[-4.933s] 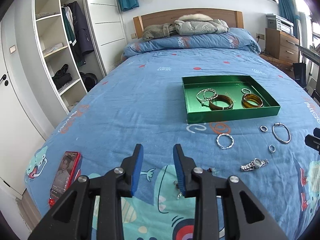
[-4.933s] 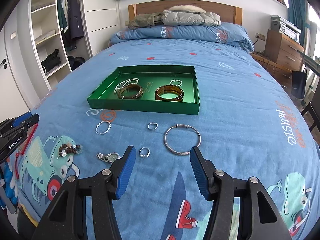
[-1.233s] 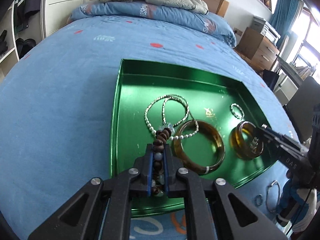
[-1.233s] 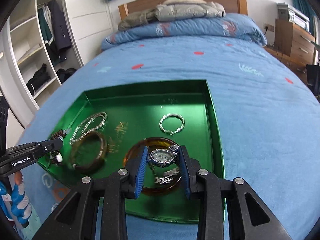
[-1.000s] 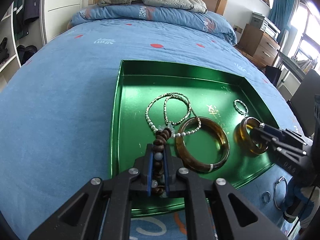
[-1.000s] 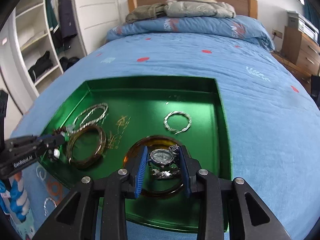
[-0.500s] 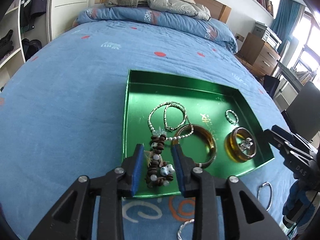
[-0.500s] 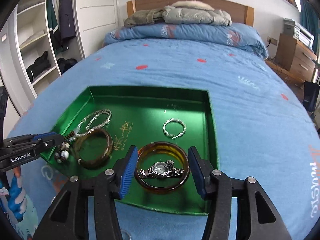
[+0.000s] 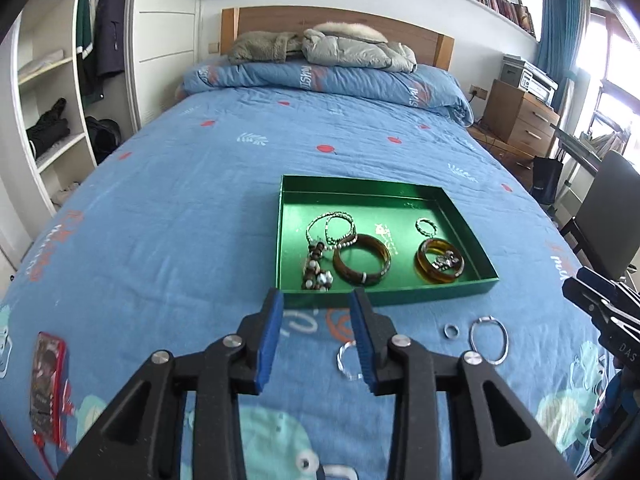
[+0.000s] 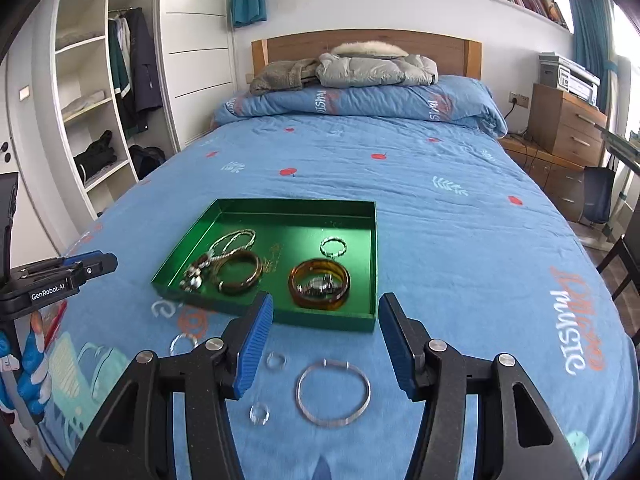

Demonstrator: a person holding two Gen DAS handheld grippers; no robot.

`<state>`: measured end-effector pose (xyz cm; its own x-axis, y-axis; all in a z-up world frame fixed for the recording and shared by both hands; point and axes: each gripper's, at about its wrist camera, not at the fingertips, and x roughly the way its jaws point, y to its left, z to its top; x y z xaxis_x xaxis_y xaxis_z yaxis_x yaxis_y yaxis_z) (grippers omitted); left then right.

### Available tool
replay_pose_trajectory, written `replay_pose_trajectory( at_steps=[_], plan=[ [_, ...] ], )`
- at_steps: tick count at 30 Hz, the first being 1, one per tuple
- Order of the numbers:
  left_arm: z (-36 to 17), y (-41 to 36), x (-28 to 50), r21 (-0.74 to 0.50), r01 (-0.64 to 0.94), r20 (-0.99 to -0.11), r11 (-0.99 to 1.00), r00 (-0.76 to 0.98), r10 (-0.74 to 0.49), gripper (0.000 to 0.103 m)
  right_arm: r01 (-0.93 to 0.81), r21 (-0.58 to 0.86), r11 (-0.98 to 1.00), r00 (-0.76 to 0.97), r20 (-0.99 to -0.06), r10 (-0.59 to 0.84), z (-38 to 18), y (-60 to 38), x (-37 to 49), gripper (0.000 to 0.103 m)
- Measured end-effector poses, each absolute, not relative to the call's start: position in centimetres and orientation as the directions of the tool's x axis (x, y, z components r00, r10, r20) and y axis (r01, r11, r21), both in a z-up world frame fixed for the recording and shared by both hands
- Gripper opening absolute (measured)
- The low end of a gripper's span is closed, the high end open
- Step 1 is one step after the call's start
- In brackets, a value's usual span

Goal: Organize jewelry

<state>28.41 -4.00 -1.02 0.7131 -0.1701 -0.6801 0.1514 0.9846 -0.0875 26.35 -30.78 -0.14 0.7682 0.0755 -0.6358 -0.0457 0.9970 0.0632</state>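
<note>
One silver ring partly behind left gripper fingers.

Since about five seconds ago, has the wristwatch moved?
Yes. The wristwatch left the blue bedspread and now lies inside the amber bangle in the green tray, at its near right corner.

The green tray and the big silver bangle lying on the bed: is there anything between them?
In the right wrist view, only bare blue bedspread separates the green tray from the big silver bangle; a small ring lies off to the bangle's left.

Bed: tray; rings
</note>
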Motion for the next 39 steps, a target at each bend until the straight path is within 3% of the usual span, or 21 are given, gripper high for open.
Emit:
replay_pose_trajectory(
  at_steps=[7,20,39],
  plan=[
    [0.3,-3.4,21.3,-0.059,0.106,-0.645,0.993,0.755,-0.119,0.041,-0.030,0.086,0.996,0.775,-0.628,0.077,0.3,-30.9,19.8,0.054],
    [3.0,-2.1,11.9,0.022,0.072,-0.565,0.997,0.824,-0.047,0.041,-0.014,0.124,0.992,0.810,-0.580,0.084,1.7,-28.9,10.2,0.055],
    [3.4,-1.1,7.6,0.052,0.069,-0.538,0.996,0.842,-0.031,0.041,0.032,0.134,0.990,0.836,-0.546,0.047,2.4,-29.3,3.6,0.055]
  ],
)
